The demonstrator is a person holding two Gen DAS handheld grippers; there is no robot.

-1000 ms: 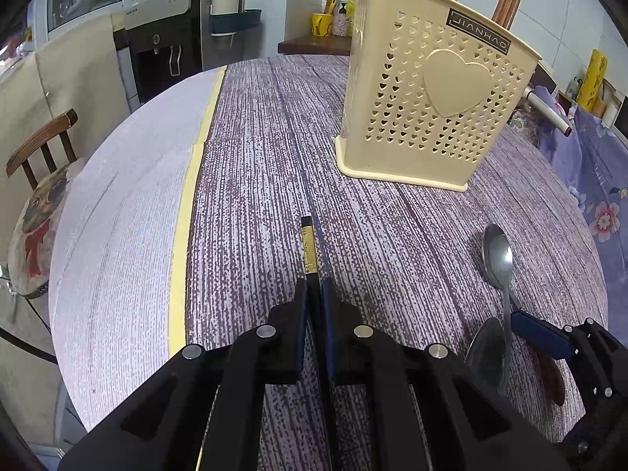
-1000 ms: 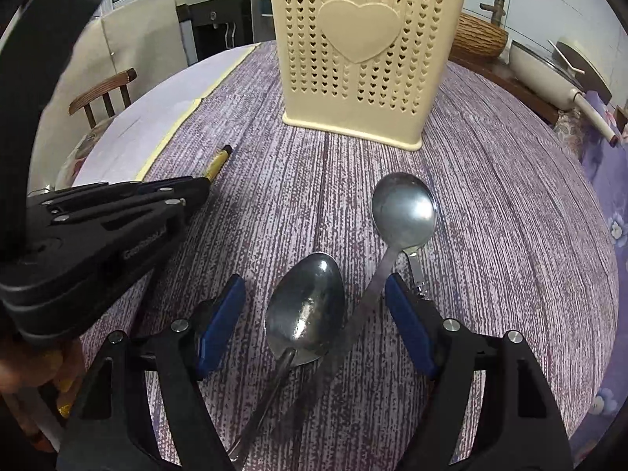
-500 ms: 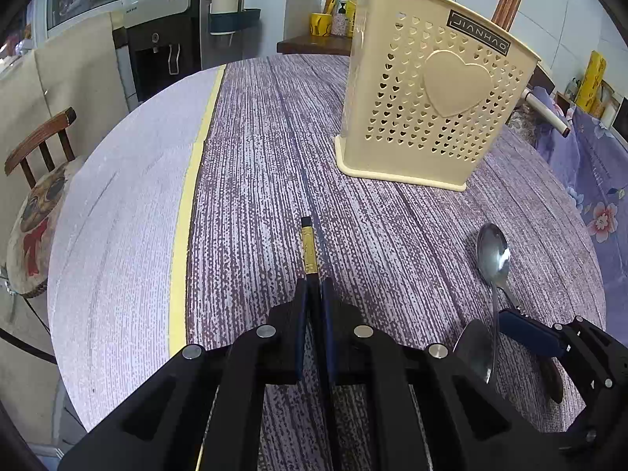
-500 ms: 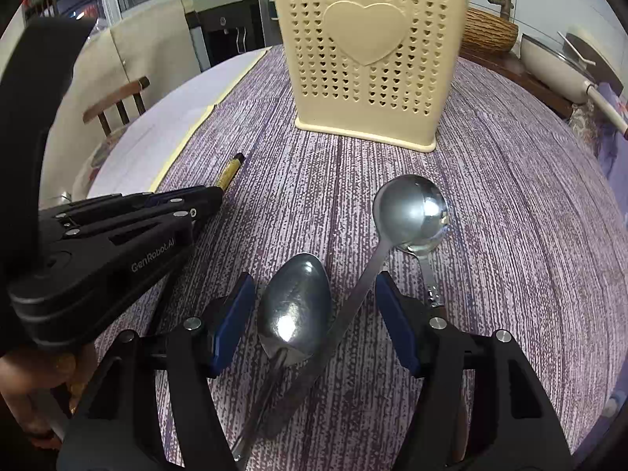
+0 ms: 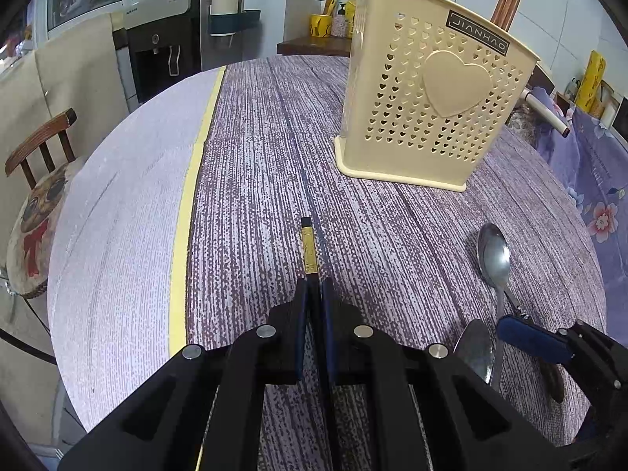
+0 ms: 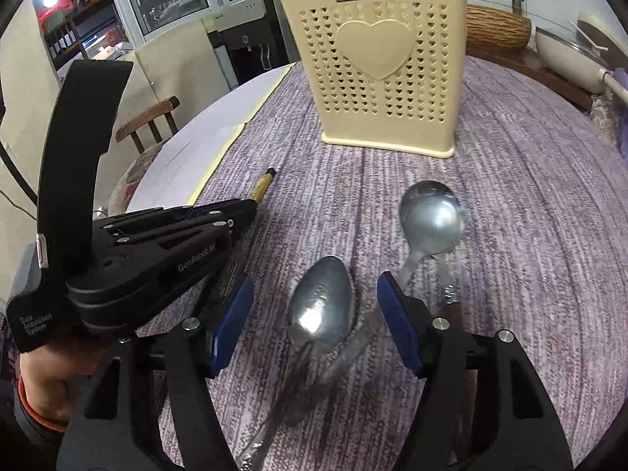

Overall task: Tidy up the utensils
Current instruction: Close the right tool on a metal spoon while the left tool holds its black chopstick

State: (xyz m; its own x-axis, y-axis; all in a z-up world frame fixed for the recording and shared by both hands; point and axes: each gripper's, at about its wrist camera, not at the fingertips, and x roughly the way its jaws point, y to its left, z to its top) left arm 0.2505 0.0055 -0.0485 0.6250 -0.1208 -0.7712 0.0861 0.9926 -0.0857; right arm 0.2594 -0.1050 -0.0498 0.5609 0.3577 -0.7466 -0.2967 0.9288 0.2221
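My left gripper (image 5: 313, 288) is shut on a black chopstick with a gold end (image 5: 308, 247), held low over the table; it also shows in the right wrist view (image 6: 262, 186). The cream perforated utensil holder (image 5: 428, 90) stands upright beyond it, also in the right wrist view (image 6: 376, 66). My right gripper (image 6: 314, 318) is open around two metal spoons: an oval one (image 6: 322, 306) between the jaws and a round one (image 6: 431, 219) ahead to the right. Both spoons show in the left wrist view (image 5: 494, 255).
A purple striped cloth (image 5: 255, 165) covers the round table. A wooden-handled utensil (image 6: 451, 306) lies under my right jaw. A wooden chair (image 5: 35, 180) stands left of the table. A pan (image 6: 569, 55) and a basket (image 6: 494, 31) sit behind the holder.
My right gripper has moved forward over the spoons, so the oval spoon now lies between its jaws. The left gripper keeps the chopstick and has barely moved.
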